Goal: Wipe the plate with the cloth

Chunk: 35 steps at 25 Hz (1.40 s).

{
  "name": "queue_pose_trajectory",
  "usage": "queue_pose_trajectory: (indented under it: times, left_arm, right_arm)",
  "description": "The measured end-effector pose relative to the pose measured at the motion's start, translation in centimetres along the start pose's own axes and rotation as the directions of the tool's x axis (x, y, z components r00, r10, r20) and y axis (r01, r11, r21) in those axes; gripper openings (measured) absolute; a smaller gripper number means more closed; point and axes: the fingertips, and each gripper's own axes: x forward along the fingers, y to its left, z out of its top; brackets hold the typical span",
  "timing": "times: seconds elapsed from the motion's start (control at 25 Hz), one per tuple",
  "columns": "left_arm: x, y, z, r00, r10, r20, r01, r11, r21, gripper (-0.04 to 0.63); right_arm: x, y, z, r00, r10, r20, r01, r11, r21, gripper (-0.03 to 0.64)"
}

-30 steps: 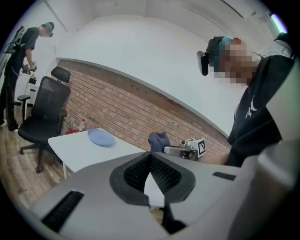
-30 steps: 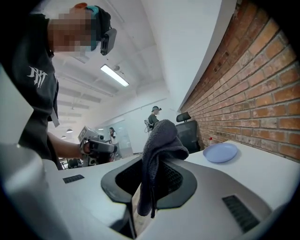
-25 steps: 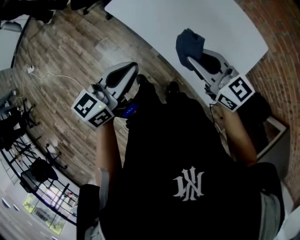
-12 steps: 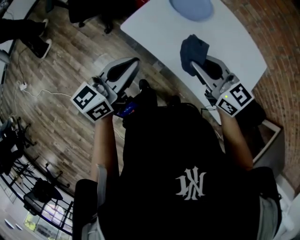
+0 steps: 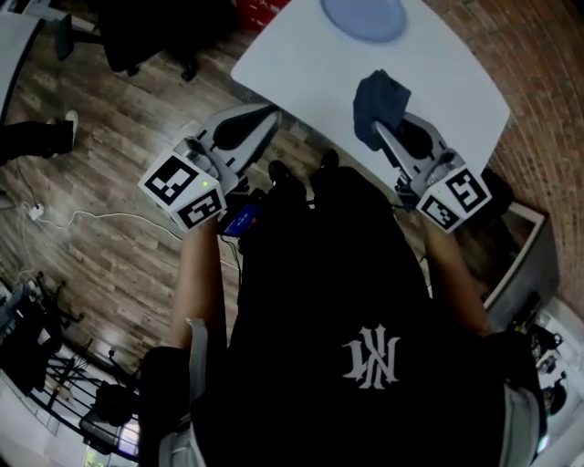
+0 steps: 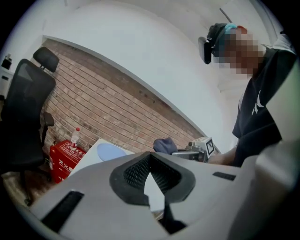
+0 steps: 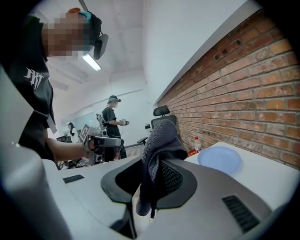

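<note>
Near the far edge of the white rectangular counter [image 5: 301, 64] sits the round pale-blue plate [image 5: 363, 16], well apart from both tools. Over the counter's middle, the right claw [image 5: 381, 126] is clamped on the dark blue-grey terry cloth [image 5: 379, 96] — the fabric bunches above the jaws and hangs in a tail below them. Just off the counter's near edge, over the wood-plank floor [image 5: 109, 137], the left claw [image 5: 265, 119] has its jaws pressed together — nothing sits between them.

We've got plate [image 5: 363, 16] at far end of table [image 5: 301, 64], cloth [image 5: 379, 98] nearer us in R gripper [image 5: 374, 123] over table, L gripper [image 5: 267, 116] just off table's left edge, over floor [image 5: 119, 119].
</note>
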Motion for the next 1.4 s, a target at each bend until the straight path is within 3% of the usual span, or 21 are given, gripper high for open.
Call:
queue_pose_trajectory:
  times: [0.24,0.52,0.72,0.88,1.08,1.28,1.4]
  left_arm:
    - [2.2,0.0,-0.9,0.992,-0.02,-0.123,0.034,0.993,0.113,0.002]
    - [6.9,2.1,1.6,0.979,-0.019,-0.203,0.043,0.993,0.112,0.002]
    - [9.7,5.2,1.9,0.951,0.02,-0.307,0.029,0.988,0.155,0.002]
    - [11.3,6.1,2.8,0.934,0.033,-0.355,0.014,0.991,0.129,0.002]
    - [14.2,9.0,3.5,0.923,0.031,-0.385,0.016,0.993,0.116,0.002]
    - [16.4,12.3,4.1,0.927,-0.024,-0.373,0.053,0.996,0.067,0.003]
    - [18.4,14.9,3.0,0.9,-0.101,-0.424,0.107,0.994,-0.011,0.003]
  right_arm:
    - [-0.4,-1.1,0.6,0.998,-0.039,0.041,0.039,0.999,-0.013,0.084]
    - [0.3,-7.5,0.3,0.991,-0.087,0.1,0.081,0.995,0.059,0.084]
    - [1.5,-10.8,1.7,0.98,-0.093,0.174,0.087,0.995,0.037,0.084]
    - [2.2,-11.1,1.8,0.981,-0.055,0.186,0.055,0.998,0.005,0.084]
    - [2.7,-12.8,2.7,0.979,-0.075,0.192,0.076,0.997,0.0,0.084]
    - [2.3,-14.9,3.7,0.966,-0.183,0.18,0.184,0.983,0.015,0.084]
    - [2.6,-16.4,4.1,0.946,-0.289,0.15,0.288,0.957,0.029,0.084]
